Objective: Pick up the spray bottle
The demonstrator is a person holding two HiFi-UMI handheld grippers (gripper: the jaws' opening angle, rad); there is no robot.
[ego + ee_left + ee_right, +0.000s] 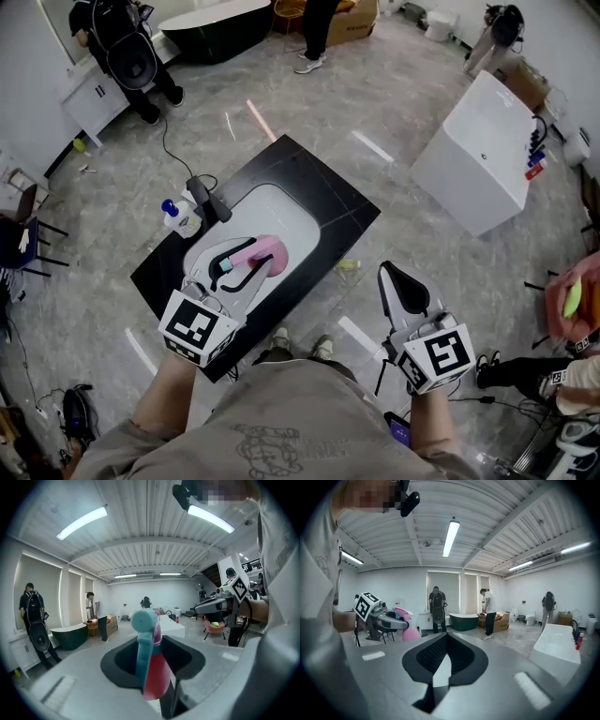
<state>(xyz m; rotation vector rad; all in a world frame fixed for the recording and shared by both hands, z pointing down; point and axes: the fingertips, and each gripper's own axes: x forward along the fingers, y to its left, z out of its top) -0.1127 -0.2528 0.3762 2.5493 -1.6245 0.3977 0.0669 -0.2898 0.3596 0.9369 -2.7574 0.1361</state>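
A pink spray bottle with a teal trigger head is held above the white sink basin. My left gripper is shut on it. In the left gripper view the bottle stands upright between the jaws, its teal nozzle on top, with my left gripper clamped round its lower body. My right gripper hangs off the counter's near right side, over the floor, shut and empty. In the right gripper view its jaws are closed together, and the pink bottle shows at the left.
The sink sits in a black countertop with a black faucet and a blue-capped soap bottle at its left. A white cabinet stands to the right. People and a dark bathtub are at the back.
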